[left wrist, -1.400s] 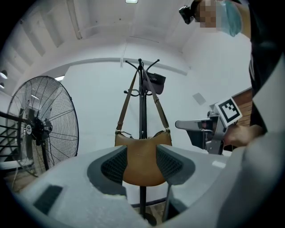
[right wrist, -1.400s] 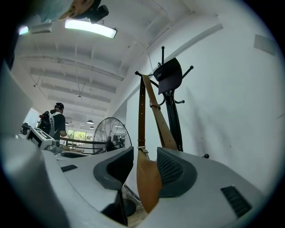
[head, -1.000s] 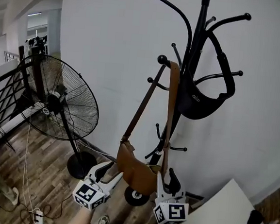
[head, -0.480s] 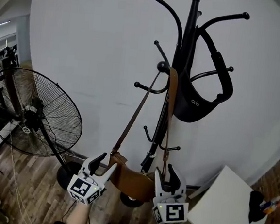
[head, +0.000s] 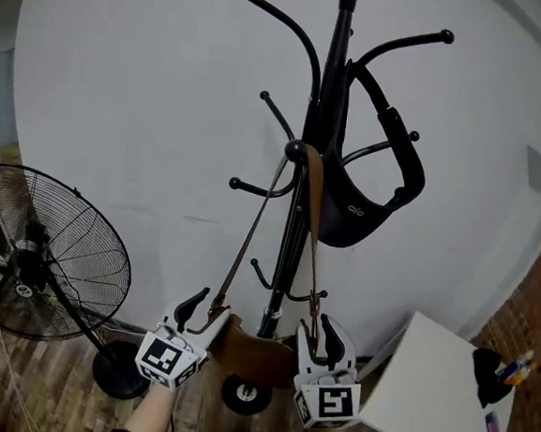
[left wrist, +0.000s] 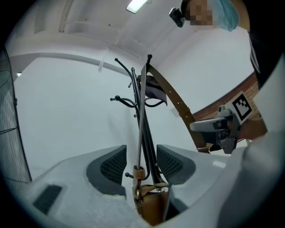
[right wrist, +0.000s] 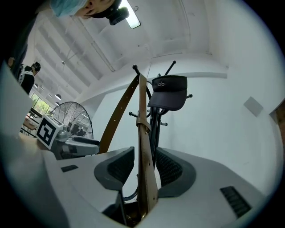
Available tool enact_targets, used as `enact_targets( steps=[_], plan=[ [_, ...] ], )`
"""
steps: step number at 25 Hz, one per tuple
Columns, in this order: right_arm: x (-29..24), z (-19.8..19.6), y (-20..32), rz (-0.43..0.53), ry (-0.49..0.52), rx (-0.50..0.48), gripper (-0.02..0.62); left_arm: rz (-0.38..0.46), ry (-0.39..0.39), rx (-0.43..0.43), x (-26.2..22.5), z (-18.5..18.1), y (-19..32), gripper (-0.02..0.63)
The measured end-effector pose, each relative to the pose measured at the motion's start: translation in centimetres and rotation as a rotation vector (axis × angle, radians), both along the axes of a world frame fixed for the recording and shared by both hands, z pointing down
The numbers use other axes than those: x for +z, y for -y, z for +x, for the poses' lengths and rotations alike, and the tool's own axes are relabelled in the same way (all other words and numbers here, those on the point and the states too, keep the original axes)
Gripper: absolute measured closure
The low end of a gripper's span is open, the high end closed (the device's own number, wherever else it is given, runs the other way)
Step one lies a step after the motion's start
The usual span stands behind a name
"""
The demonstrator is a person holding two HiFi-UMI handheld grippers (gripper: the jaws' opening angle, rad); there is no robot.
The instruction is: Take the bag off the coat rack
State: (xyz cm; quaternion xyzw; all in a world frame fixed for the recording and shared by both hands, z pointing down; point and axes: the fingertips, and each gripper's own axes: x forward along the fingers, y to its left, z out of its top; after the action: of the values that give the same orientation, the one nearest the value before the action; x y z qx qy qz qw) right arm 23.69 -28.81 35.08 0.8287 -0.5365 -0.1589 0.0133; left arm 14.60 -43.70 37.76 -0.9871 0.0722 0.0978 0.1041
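A brown bag (head: 254, 350) hangs by its long strap (head: 309, 223) from a knob of the black coat rack (head: 330, 93). My left gripper (head: 200, 311) is at the bag's left end. It is open, and the strap's buckle end (left wrist: 136, 171) runs between its jaws without touching the pads. My right gripper (head: 317, 333) is at the bag's right end. The flat strap (right wrist: 143, 133) stands between its jaws, which are closing, with narrow gaps still showing at both pads. In the left gripper view, the bag's top (left wrist: 152, 207) shows low between the jaws.
A black visor (head: 361, 204) hangs on an upper hook of the rack, right of the strap. A standing fan (head: 50, 257) is at the left on the wooden floor. A white table (head: 429, 398) with small dark items (head: 485, 366) is at the lower right. The white wall is close behind.
My head view has swung right, so the fan has slid to the left edge. Both grippers have risen from beside the bag's body to the strap ends, now straddling them.
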Motion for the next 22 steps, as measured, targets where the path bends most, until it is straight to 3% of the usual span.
enact_targets(
  steps=[5,7,9,22],
  plan=[
    [-0.1,0.6,-0.1,0.005,-0.001,0.049,0.485,0.032,-0.025,0.065,-1.3,1.5,-0.2,0.401],
    [-0.2,0.5,-0.3,0.006,-0.012,0.064,0.511,0.046,-0.044,0.072,-1.8,1.5,-0.3,0.469],
    [-0.4,0.4,-0.5,-0.001,-0.029,0.076,0.549,0.063,-0.052,0.068,-2.0,1.4,-0.4,0.587],
    [-0.3,0.0,-0.4,-0.018,-0.017,0.043,0.568,0.056,-0.01,0.088,-1.6,1.4,-0.8,0.59]
  ],
)
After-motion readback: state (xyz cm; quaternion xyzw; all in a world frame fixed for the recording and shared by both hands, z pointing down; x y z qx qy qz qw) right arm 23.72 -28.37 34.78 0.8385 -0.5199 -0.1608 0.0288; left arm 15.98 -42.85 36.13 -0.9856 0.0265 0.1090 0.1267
